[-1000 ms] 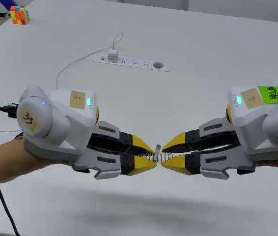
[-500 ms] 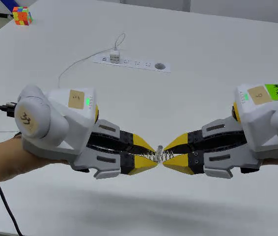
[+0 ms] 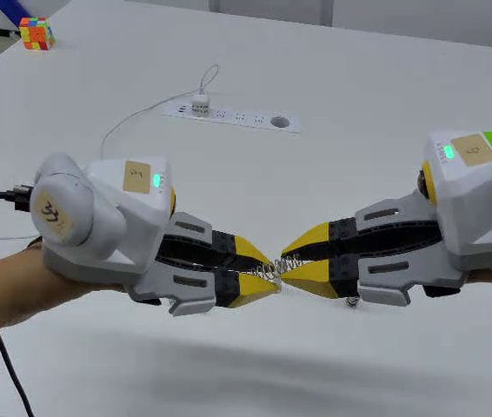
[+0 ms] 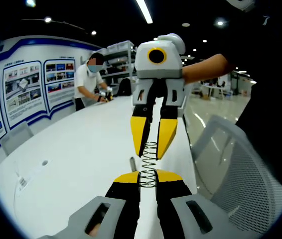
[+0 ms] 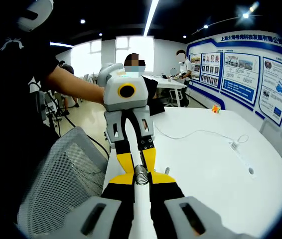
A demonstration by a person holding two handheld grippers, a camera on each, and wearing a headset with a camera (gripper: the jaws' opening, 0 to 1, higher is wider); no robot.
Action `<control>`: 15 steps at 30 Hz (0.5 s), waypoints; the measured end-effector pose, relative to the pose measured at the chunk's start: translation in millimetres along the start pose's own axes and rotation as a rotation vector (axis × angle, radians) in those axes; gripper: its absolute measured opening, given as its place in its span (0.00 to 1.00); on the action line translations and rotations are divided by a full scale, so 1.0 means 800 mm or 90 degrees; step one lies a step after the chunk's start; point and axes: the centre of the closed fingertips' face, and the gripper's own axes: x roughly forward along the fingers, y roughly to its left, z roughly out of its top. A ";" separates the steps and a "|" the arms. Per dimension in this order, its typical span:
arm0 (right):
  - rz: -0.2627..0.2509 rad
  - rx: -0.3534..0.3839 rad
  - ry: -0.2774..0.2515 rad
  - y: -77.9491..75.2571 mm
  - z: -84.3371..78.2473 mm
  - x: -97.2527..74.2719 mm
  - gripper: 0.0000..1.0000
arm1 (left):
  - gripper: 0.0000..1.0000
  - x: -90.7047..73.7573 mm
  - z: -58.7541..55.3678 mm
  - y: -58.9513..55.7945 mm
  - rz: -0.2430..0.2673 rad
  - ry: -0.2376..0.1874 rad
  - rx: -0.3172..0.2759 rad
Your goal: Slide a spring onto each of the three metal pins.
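Two tips meet: our left hand-held gripper (image 3: 266,278) and our right hand-held gripper (image 3: 289,265) are both clenched on one spring (image 3: 276,267). It lies long from 9 to 3 o'clock between them, above the counter (image 3: 359,174). In the left gripper view a metal pin (image 4: 133,163) stands just beside it at 9 o'clock, so we think the spring must tip upright first.

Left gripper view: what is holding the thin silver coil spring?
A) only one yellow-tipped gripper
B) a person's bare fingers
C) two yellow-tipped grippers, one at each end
C: the thin silver coil spring runs from the closed yellow tips of the left gripper up to those of the right gripper.
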 end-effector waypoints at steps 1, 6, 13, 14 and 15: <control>0.001 0.003 -0.004 0.000 0.002 0.000 0.11 | 0.10 0.000 0.000 0.000 0.000 -0.001 -0.001; 0.003 0.009 -0.028 0.006 0.016 0.005 0.11 | 0.10 0.004 0.000 -0.003 0.000 0.002 0.002; -0.005 0.015 -0.032 0.007 0.021 0.009 0.10 | 0.10 0.007 0.000 -0.005 0.002 0.002 -0.001; -0.006 0.016 -0.031 0.008 0.021 0.009 0.10 | 0.10 0.007 0.000 -0.005 0.002 0.001 -0.002; -0.005 0.020 -0.033 0.010 0.023 0.010 0.10 | 0.10 0.007 0.000 -0.006 0.001 0.000 -0.002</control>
